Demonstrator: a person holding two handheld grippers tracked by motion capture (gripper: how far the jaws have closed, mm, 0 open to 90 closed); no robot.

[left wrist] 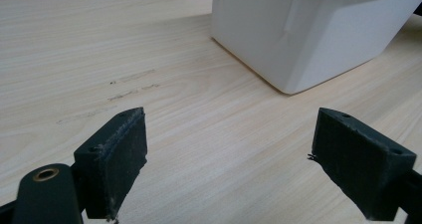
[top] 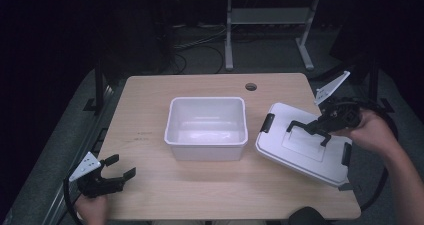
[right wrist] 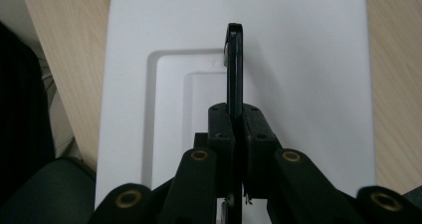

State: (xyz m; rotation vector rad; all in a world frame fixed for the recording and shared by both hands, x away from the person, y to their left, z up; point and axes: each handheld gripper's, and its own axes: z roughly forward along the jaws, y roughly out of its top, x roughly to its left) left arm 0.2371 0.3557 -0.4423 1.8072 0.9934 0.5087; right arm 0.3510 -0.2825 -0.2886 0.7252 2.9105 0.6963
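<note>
The right gripper [top: 320,126] clamps the thin black handle [right wrist: 234,69] of a smooth white rectangular lid [top: 280,145]. The left gripper [top: 114,170], jaws apart, rests on pale wood-grain table [top: 150,195], near-left of the glossy white tub [top: 207,130].

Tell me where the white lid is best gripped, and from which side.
Grip the lid by its black handle, coming from above. The handle stands up from the recessed centre as a thin bar, so jaws can close across it. The right claw is shut on it exactly so.

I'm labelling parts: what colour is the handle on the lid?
Black. The handle on the white lid shows best in the right gripper view, clamped by the right gripper.
</note>
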